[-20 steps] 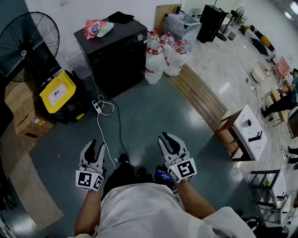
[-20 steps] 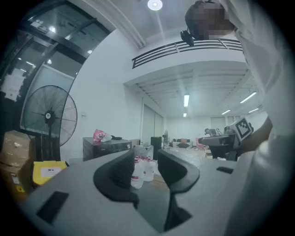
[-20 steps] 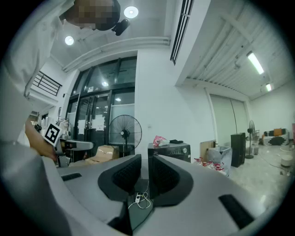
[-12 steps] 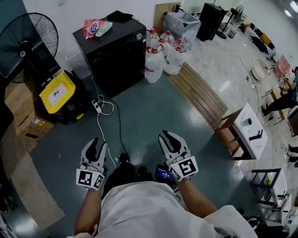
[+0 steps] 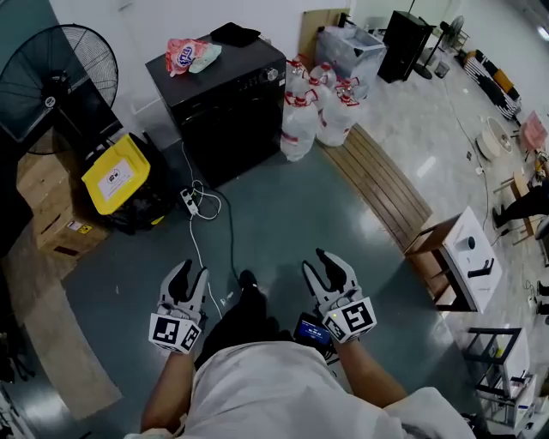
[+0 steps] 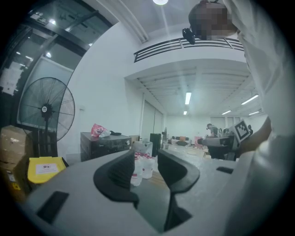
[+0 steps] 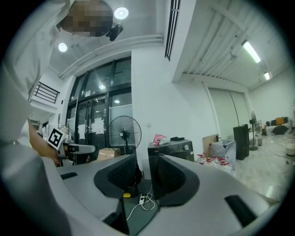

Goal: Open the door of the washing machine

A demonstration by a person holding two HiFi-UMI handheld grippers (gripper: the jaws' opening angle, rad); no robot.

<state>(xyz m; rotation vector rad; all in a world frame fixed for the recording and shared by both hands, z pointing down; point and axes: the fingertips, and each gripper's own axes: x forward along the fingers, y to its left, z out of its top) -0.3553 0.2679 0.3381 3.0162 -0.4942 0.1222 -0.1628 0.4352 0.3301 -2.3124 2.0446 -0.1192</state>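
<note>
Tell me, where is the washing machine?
In the head view, the washing machine stands upper left of centre, against the wall, between the yellow case and the water bottles.

Two tools (image 5: 190,274) (image 5: 326,267), one washing machine (image 5: 232,111)

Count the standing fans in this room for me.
2. A large black fan stands left of the washing machine. A smaller fan stands far off, top right, beside the tall black cabinet. Others may be out of view.

We cannot make out a door on the washing machine's (image 5: 230,111) dark front, nor read the yellow box's (image 5: 116,176) print.
</note>
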